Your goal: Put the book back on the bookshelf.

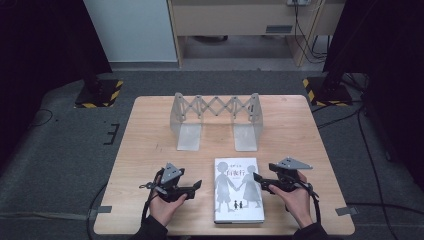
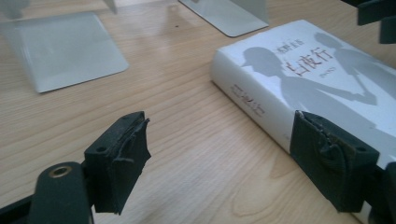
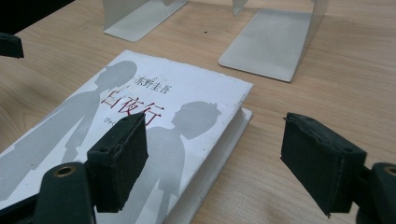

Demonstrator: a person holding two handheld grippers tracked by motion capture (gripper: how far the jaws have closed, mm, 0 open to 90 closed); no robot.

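Note:
A white book (image 1: 239,189) with grey silhouettes of two figures lies flat at the table's front centre. My left gripper (image 1: 196,186) sits just left of it, pointing at its spine. In the left gripper view, my left gripper (image 2: 219,158) is open; its right jaw stands in front of the book's spine (image 2: 252,107) and its left jaw is over bare wood. My right gripper (image 1: 257,180) is at the book's right edge. In the right gripper view, my right gripper (image 3: 217,158) is open, with its left jaw over the cover (image 3: 140,130) and its right jaw over the table.
An extendable metal book rack (image 1: 216,117) with two flat base plates stands at the back middle of the wooden table (image 1: 150,140). Its plates (image 2: 60,49) (image 3: 275,42) lie a short way beyond the book. Dark stands and cables sit on the floor around the table.

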